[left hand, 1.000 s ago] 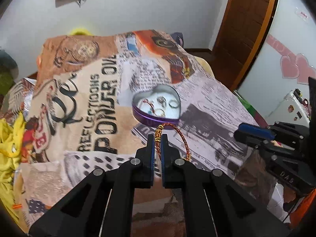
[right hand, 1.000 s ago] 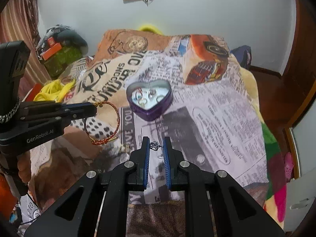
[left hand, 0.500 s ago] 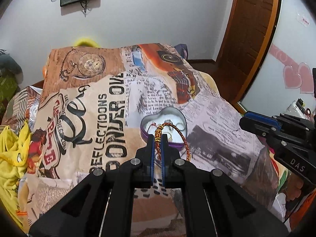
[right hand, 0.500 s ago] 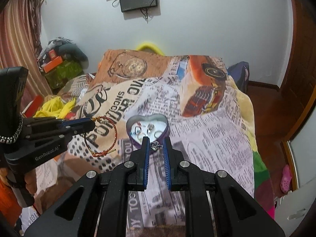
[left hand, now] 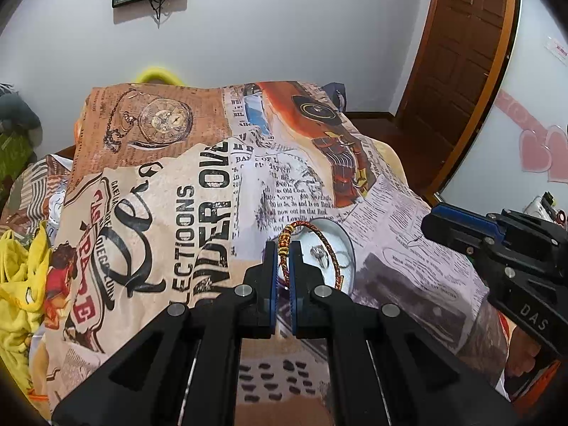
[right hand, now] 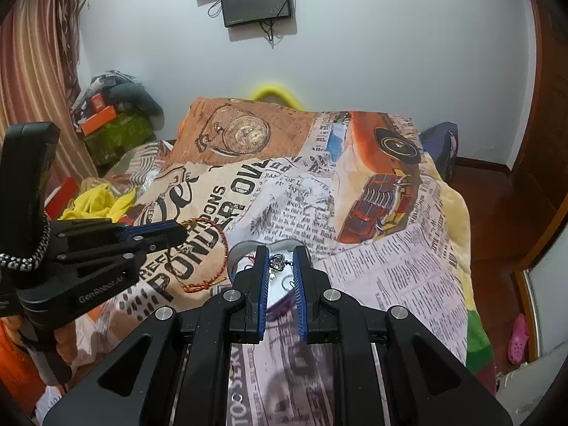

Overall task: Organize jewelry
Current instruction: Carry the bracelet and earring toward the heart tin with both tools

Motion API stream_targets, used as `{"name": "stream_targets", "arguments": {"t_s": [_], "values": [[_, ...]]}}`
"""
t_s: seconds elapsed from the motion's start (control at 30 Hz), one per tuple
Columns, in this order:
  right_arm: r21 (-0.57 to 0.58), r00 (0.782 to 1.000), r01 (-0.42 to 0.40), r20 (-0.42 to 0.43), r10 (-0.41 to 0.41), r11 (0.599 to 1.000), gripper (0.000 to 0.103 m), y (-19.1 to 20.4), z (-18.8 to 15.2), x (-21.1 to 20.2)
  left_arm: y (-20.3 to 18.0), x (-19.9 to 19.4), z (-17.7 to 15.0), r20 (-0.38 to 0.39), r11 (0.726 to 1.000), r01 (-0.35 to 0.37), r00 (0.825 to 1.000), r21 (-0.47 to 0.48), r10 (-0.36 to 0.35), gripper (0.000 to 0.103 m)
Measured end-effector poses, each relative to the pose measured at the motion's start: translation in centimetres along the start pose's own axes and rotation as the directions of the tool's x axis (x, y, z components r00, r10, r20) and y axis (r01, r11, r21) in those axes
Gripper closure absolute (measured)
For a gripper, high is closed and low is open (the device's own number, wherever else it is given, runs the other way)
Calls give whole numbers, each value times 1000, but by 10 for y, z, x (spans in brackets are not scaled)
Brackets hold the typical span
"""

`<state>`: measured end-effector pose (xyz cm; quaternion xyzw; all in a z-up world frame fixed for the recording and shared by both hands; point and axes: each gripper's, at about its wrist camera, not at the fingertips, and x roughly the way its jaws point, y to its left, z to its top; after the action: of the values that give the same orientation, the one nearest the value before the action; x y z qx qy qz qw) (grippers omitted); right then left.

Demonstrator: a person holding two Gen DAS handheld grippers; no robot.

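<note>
My left gripper (left hand: 283,248) is shut on a red-and-gold braided bracelet (left hand: 321,238), which hangs over the heart-shaped purple tin (left hand: 349,266) on the bed. The bracelet also shows in the right wrist view (right hand: 220,238), held at the left gripper's fingertips (right hand: 170,232). My right gripper (right hand: 280,254) is shut on a small silver ring (right hand: 278,262) with a crown-like top, held above the same tin (right hand: 238,252). Rings lie inside the tin (left hand: 319,252). The right gripper (left hand: 440,225) shows at the right edge of the left wrist view.
The tin sits on a bed covered by a newspaper-print blanket (right hand: 390,255). Yellow cloth (left hand: 17,284) lies at the left. A wooden door (left hand: 458,64) stands at the right, a screen (right hand: 255,3) hangs on the far wall.
Both grippers have moved forward toward the tin with their pieces still held. The tin now sits just beyond both sets of fingertips.
</note>
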<state>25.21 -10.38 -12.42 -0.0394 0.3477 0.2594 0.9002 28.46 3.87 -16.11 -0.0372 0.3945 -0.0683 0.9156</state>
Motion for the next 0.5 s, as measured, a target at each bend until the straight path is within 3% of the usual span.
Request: {"name": "stream_targets", "arguments": {"t_s": [0.5], "values": [[-24, 997, -18, -78, 16, 1000, 91, -2, 7, 54, 5, 58, 1, -69, 1000, 15, 998, -6, -16, 99]]}}
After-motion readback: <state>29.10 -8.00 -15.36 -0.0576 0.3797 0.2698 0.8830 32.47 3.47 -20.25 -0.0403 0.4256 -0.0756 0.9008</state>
